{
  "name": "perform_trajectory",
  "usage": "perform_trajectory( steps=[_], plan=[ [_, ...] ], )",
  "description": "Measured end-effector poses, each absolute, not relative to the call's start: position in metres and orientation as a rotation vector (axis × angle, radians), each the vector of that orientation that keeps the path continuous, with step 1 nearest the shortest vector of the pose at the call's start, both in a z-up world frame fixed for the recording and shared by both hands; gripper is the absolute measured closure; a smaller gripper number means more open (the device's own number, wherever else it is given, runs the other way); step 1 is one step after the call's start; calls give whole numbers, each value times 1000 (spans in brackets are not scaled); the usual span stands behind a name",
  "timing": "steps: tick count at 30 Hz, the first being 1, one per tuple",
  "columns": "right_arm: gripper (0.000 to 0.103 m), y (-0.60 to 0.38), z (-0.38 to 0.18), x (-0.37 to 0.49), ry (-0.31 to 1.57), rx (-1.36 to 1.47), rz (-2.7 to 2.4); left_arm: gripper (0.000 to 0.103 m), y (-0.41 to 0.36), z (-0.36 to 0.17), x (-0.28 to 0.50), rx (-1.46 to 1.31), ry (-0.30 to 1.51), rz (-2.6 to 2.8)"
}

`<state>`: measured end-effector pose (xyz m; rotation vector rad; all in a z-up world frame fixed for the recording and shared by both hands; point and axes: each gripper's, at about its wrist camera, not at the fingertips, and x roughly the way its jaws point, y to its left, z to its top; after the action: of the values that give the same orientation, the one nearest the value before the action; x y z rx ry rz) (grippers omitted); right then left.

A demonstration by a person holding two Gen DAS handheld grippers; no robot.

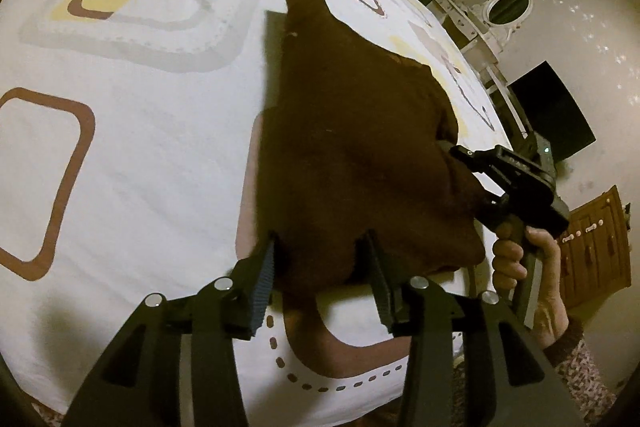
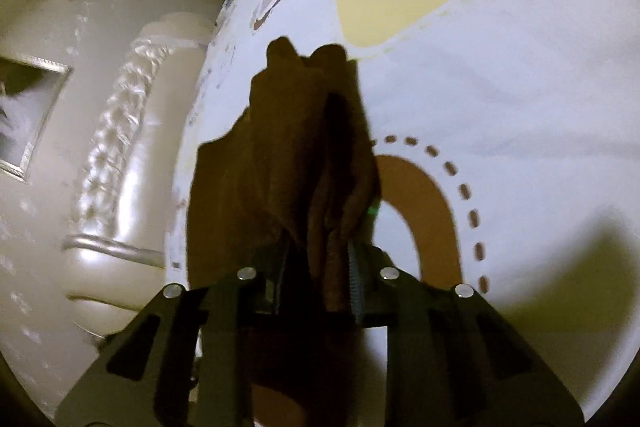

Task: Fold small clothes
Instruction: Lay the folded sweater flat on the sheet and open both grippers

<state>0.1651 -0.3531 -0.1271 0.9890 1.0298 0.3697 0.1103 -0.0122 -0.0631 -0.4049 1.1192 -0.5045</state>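
Note:
A dark brown garment (image 1: 340, 147) hangs partly raised over the patterned bed sheet (image 1: 140, 167) and casts a shadow to its left. In the left wrist view my left gripper (image 1: 320, 267) stands open, its fingers set wide on either side of the garment's near edge. My right gripper (image 1: 456, 151) comes in from the right with its tips buried in the garment's right edge; a hand (image 1: 516, 259) holds its grip. In the right wrist view my right gripper (image 2: 320, 259) is shut on a bunched fold of the brown garment (image 2: 288, 155), which stretches away over the sheet (image 2: 500, 87).
The bed's edge runs close on the right, beside a white padded headboard (image 2: 120, 147). Past the edge stand white ornate furniture (image 1: 504, 11), a dark box (image 1: 552, 115) and a wooden drawer unit (image 1: 592, 243). The sheet spreads wide to the left.

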Motion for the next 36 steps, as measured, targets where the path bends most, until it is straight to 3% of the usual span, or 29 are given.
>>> perform_trajectory(
  steps=[11,13,15,17,23,36],
  plan=[
    [83,-398,-136,145,954,1096,305,58,-6,-66,115,-419,1123,-522],
    [80,-399,-130,142,959,1069,290,58,-7,-66,113,-413,1119,-522],
    [70,-393,-120,138,963,1014,277,56,-9,-65,113,-391,1113,-523],
    [62,-386,-108,130,955,966,268,51,-12,-64,112,-385,1106,-530],
    [50,-366,-94,104,962,860,260,33,-23,-60,105,-340,1084,-517],
    [44,-323,-79,44,1003,575,174,30,-30,-52,86,-257,1083,-437]
  ],
)
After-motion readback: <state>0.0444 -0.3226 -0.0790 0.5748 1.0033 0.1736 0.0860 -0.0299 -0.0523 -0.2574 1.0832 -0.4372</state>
